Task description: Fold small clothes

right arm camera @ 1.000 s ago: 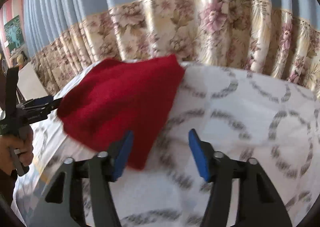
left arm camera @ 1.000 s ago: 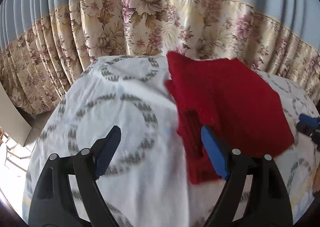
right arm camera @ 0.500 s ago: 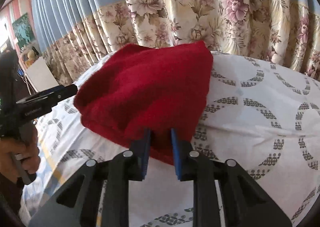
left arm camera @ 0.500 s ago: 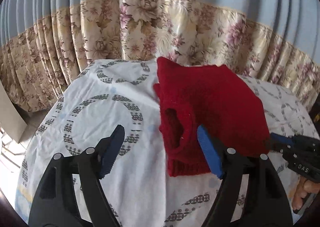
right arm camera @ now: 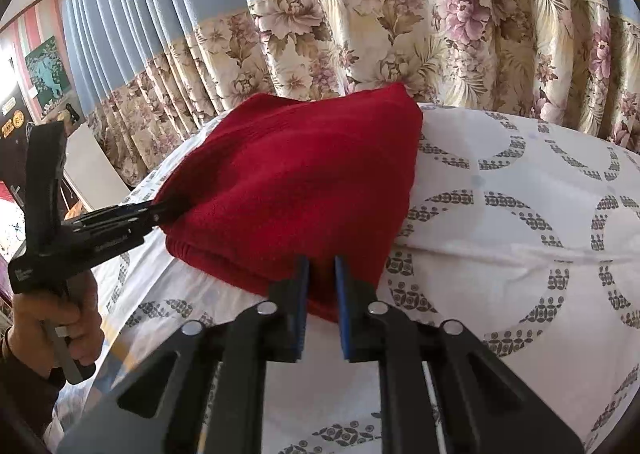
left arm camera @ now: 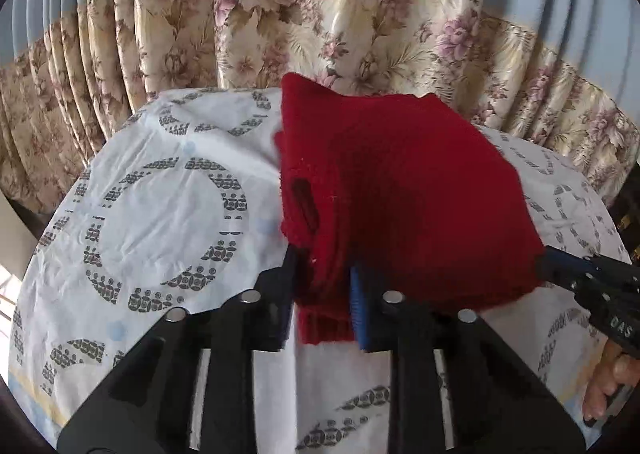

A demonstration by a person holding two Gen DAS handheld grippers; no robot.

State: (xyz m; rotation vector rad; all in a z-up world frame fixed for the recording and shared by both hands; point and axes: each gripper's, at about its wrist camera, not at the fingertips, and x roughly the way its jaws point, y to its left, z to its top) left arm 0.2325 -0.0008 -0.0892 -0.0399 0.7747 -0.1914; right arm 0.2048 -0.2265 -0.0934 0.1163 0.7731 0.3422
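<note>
Knitwear is lying near the far middle of the table (left arm camera: 168, 190): a red sweater (left arm camera: 400, 190), soft, thick, light, likely sagging when lifted. Left gripper (left arm camera: 322, 294) is closing on its near ribbed edge; right gripper (right arm camera: 320, 286) is closing on the near right corner. Hems are gripping best. Gripper lettering is too blurred to be reading.

One folded red knitted garment (left arm camera: 404, 190) is counted at the middle of the bench. Two black claws with blue pads are counted: the left claw (left arm camera: 322, 294) at six o'clock, the right claw (left arm camera: 560, 270) at three o'clock. One white ring-patterned bench cover (left arm camera: 160, 190) and one blue floral-bordered curtain (left arm camera: 320, 14) are counted.
</note>
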